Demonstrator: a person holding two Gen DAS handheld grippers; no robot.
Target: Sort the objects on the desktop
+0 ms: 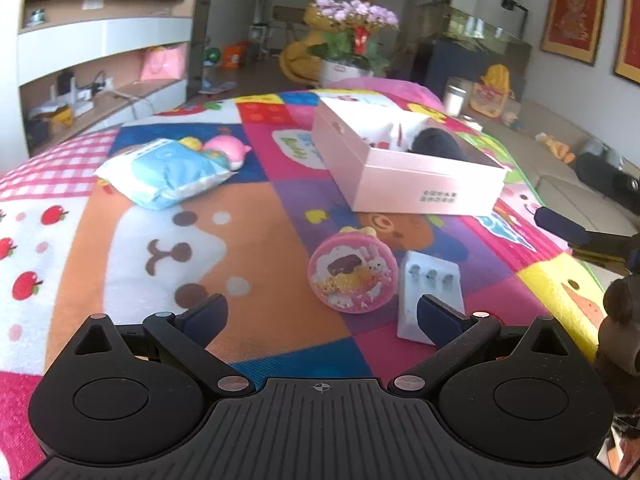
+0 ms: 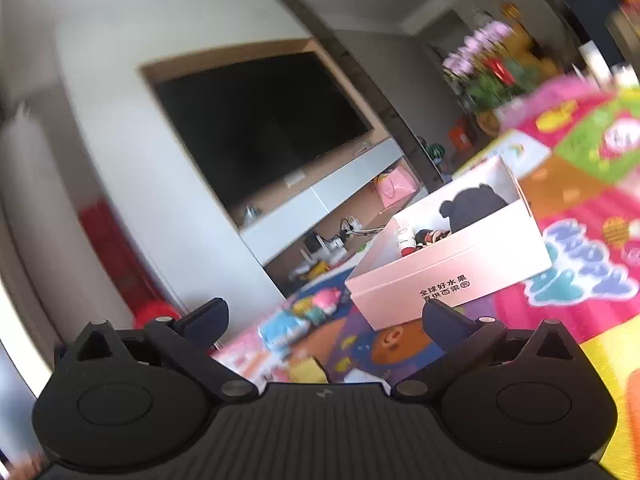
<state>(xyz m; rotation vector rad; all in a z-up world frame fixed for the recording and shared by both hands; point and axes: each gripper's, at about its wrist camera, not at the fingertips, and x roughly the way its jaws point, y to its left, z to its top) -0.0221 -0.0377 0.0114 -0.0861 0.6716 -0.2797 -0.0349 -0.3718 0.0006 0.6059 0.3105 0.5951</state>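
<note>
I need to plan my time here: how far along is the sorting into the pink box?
Partly done. The pink box already holds a dark plush toy and some small figures. Nothing is in hand: the left gripper and right gripper are both open and empty. Left on the mat: the round pink case, the white block, the blue packet and the pink squishy toy.

Patchwork play mat (image 1: 256,216): orange, magenta, purple and yellow squares, cartoon bear face, red apples at nine o'clock. Pale pink cardboard box (image 1: 404,176), dark lettering. Round pink toy case (image 1: 353,276), bunny print. Light blue wipes packet (image 1: 160,178), eleven o'clock.
</note>
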